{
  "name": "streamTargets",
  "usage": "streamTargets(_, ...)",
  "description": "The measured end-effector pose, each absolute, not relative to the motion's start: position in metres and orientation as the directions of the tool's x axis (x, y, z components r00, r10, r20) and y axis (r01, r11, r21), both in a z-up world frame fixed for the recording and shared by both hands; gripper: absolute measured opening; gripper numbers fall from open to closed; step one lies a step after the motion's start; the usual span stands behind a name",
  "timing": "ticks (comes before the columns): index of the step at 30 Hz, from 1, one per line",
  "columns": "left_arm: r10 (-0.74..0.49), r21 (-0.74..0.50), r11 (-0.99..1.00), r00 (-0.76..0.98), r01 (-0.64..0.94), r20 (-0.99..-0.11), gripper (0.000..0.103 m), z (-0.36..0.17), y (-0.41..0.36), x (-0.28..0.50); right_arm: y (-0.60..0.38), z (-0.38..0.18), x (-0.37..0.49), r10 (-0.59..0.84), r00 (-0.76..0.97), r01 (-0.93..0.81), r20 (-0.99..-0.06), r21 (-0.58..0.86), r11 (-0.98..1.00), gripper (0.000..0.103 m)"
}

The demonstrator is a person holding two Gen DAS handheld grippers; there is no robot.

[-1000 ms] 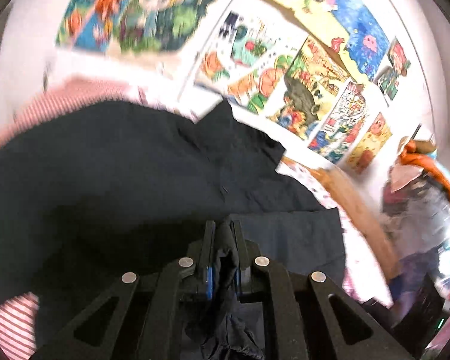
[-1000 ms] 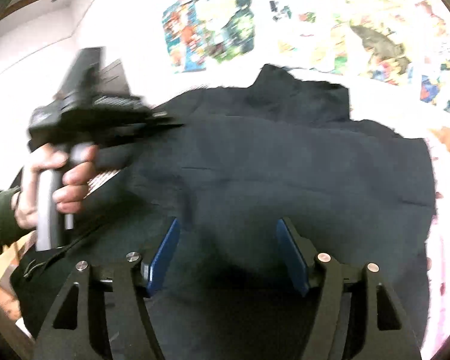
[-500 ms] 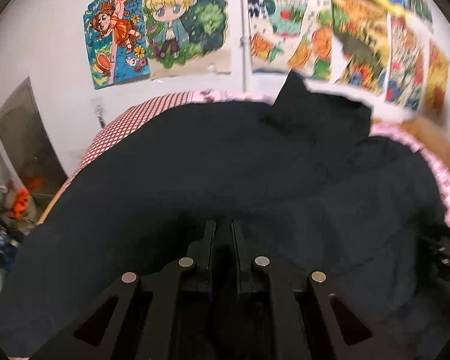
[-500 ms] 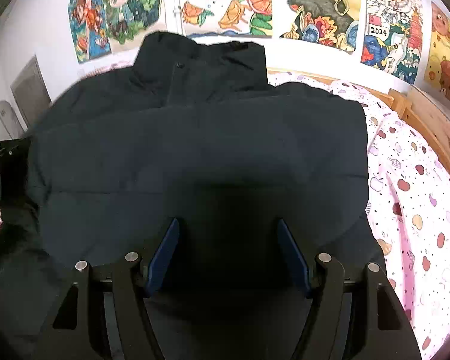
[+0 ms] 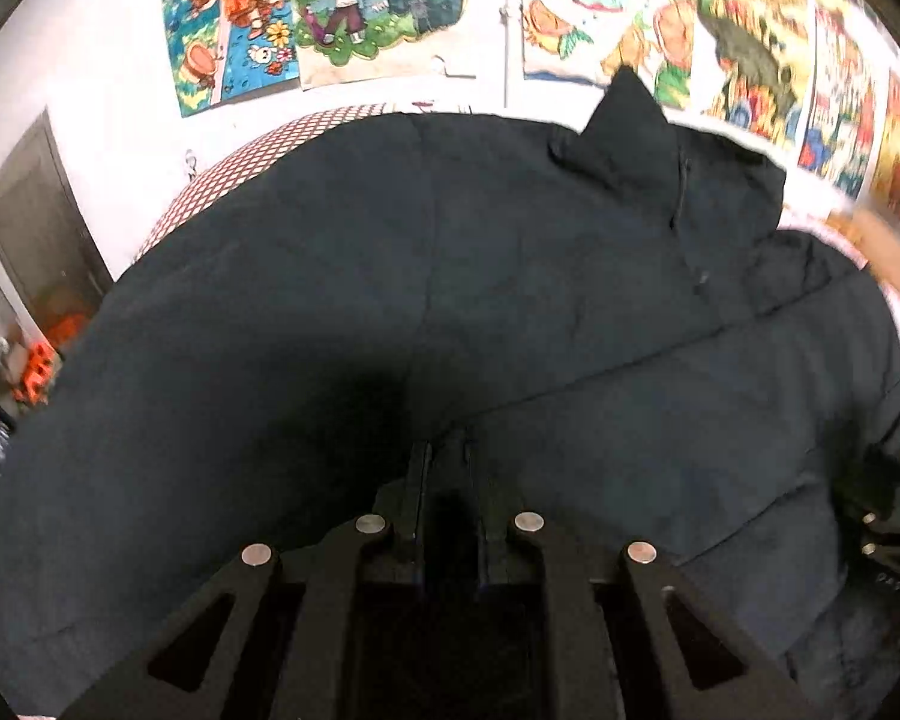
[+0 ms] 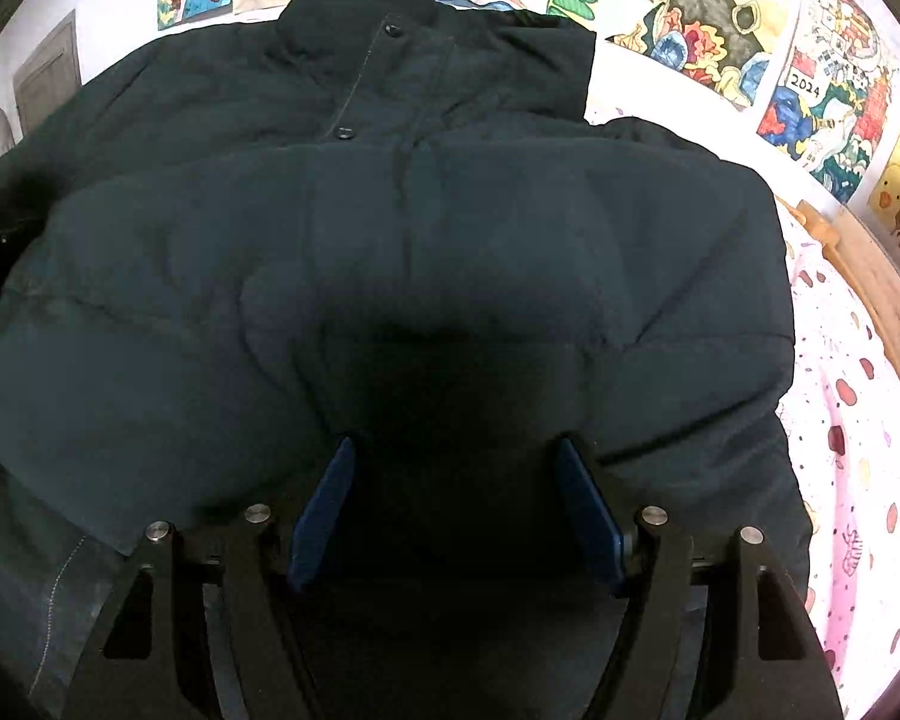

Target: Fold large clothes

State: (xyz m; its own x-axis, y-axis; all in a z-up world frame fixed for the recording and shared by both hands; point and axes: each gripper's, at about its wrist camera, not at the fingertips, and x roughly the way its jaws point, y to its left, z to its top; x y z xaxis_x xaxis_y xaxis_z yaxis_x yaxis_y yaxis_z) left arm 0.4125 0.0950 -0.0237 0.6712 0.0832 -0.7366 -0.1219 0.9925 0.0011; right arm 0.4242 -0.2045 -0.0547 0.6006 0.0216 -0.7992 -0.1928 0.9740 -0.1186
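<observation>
We see a dark jacket [image 6: 450, 228] spread across the bed [image 6: 858, 420], its lower half folded up over the chest and its collar [image 6: 360, 6] toward the wall of posters [image 6: 720, 18]. A pink spotted sheet covers the bed on our right; a red checked cloth [image 5: 252, 162] shows past the jacket on our left. Our left hand-held gripper [image 5: 447, 456] is closed on a pinch of jacket fabric, having just eased slightly. Our right hand-held gripper [image 6: 456, 456] stands wide, blue pads [image 6: 324, 504] either side of a thick fold; we cannot tell whether they press it.
</observation>
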Motion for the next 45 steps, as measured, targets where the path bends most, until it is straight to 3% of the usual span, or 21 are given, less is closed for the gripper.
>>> streamTargets(3, 0.025, -0.096, 0.986, 0.688, -0.137, -0.725, 0.027, -0.018, 0.108, 0.402, -0.205, -0.048, 0.420, 0.042, 0.620, -0.190, -0.783, -0.098, 0.977, 0.066)
streamTargets(5, -0.020, -0.175, 0.973, 0.698, -0.151, -0.716, 0.053, -0.016, 0.119, 0.396, -0.201, -0.039, 0.413, 0.092, 0.636, -0.220, -0.766, -0.065, 0.973, 0.066)
streamTargets(8, -0.106, -0.316, 0.935, 0.728, -0.159, -0.677, 0.069, -0.010, 0.136, 0.379, -0.184, -0.023, 0.399, 0.153, 0.673, -0.285, -0.724, -0.062, 0.957, 0.067)
streamTargets(14, -0.087, -0.376, 0.901, 0.760, -0.215, -0.645, 0.079, 0.009, 0.154, 0.326, -0.134, 0.001, 0.375, 0.301, 0.654, -0.458, -0.694, -0.047, 0.888, 0.069)
streamTargets(18, 0.013, -0.402, 0.847, 0.770, -0.348, -0.638, 0.083, 0.008, 0.181, 0.269, -0.111, 0.006, 0.368, 0.401, 0.594, -0.526, -0.697, 0.040, 0.849, 0.069)
streamTargets(23, 0.107, -0.483, 0.689, 0.735, -0.540, -0.669, 0.083, -0.013, 0.236, 0.214, -0.094, 0.008, 0.371, 0.511, 0.524, -0.546, -0.681, 0.192, 0.815, 0.069)
streamTargets(28, 0.151, -0.600, 0.462, 0.724, -0.654, -0.673, 0.086, -0.040, 0.288, 0.179, -0.072, -0.002, 0.375, 0.518, 0.521, -0.539, -0.679, 0.209, 0.816, 0.069)
streamTargets(33, 0.086, -0.696, 0.339, 0.757, -0.633, -0.647, 0.086, -0.065, 0.323, 0.187, -0.043, -0.015, 0.382, 0.509, 0.505, -0.553, -0.698, 0.192, 0.811, 0.070)
streamTargets(38, 0.101, -0.710, 0.358, 0.781, -0.606, -0.616, 0.084, -0.065, 0.330, 0.201, -0.028, -0.038, 0.389, 0.481, 0.482, -0.542, -0.732, 0.182, 0.820, 0.080)
streamTargets(39, 0.115, -0.712, 0.358, 0.785, -0.604, -0.608, 0.082, -0.064, 0.330, 0.200, -0.027, -0.040, 0.389, 0.480, 0.481, -0.543, -0.733, 0.181, 0.820, 0.081)
streamTargets(45, 0.184, -0.681, 0.401, 0.783, -0.612, -0.595, 0.034, -0.052, 0.331, 0.194, -0.029, -0.045, 0.388, 0.494, 0.477, -0.542, -0.727, 0.198, 0.816, 0.082)
